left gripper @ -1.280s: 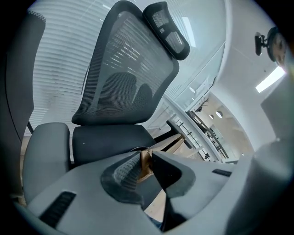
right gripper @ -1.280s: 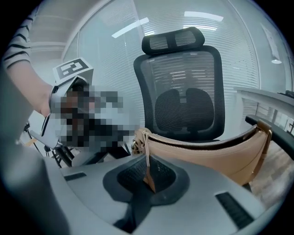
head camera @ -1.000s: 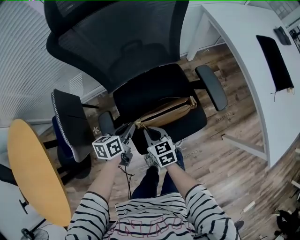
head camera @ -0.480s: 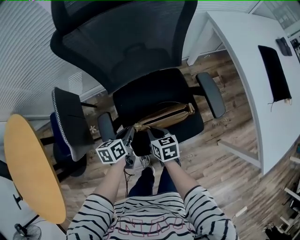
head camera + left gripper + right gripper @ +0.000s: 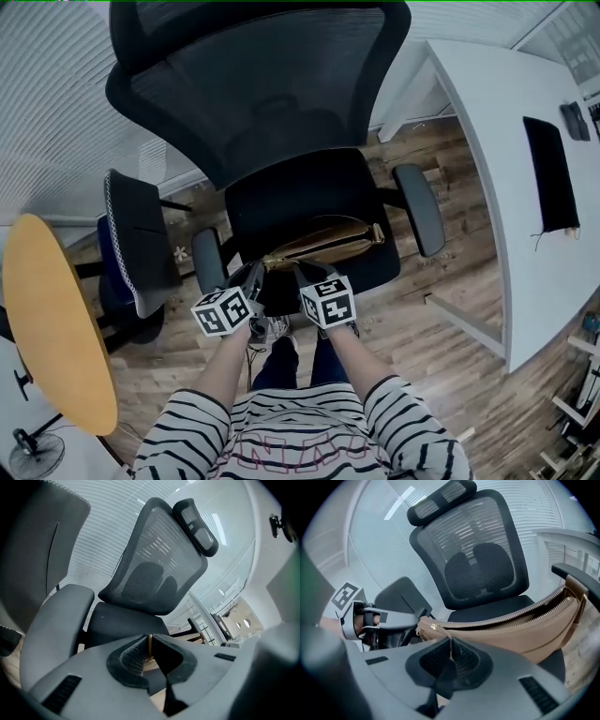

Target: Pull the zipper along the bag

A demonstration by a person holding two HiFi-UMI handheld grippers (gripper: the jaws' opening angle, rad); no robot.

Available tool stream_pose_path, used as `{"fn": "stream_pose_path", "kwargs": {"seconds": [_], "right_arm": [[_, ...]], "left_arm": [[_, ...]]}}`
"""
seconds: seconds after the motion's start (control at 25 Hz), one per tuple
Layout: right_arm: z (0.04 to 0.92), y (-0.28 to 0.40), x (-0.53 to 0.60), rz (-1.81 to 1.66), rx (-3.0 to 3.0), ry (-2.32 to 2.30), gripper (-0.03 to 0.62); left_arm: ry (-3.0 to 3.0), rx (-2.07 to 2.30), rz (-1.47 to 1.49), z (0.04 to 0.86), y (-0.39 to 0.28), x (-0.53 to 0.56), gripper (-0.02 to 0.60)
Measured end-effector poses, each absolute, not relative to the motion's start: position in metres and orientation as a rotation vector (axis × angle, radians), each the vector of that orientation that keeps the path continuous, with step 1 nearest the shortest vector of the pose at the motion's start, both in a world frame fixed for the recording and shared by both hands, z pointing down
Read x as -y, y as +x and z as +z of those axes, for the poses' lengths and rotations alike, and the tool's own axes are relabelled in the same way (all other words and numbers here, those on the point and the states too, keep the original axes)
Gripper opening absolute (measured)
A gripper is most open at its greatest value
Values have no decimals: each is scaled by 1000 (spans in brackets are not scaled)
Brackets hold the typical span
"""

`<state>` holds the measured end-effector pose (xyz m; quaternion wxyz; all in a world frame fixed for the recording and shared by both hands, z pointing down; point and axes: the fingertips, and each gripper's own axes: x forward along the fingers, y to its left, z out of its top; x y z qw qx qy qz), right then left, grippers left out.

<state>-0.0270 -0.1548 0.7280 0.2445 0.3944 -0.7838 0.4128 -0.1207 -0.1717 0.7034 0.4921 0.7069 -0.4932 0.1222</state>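
Bag (image 5: 323, 242) lies on chair seat (image 5: 309, 192), desk (image 5: 487, 131) to right.

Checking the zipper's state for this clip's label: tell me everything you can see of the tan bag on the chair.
The bag is tan, leather-like, long and slim, and lies lengthwise across the black chair seat. Its gold-toned zipper gapes open along nearly the whole top edge, and a small tab stands at the far end. The left claw is shut on the bag's near end. The right claw is shut on the thin zipper pull right beside it.
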Motion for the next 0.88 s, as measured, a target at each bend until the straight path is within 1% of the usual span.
{"fn": "stream_pose_path", "kwargs": {"seconds": [0.36,0.88], "right_arm": [[732,-5,160,1120,2118,1028,35],[734,54,167,1071,2055,1048,35]], "left_arm": [[1642,1307,260,705,-121,172,46],[1572,1402,203,707,-124,171,46]]}}
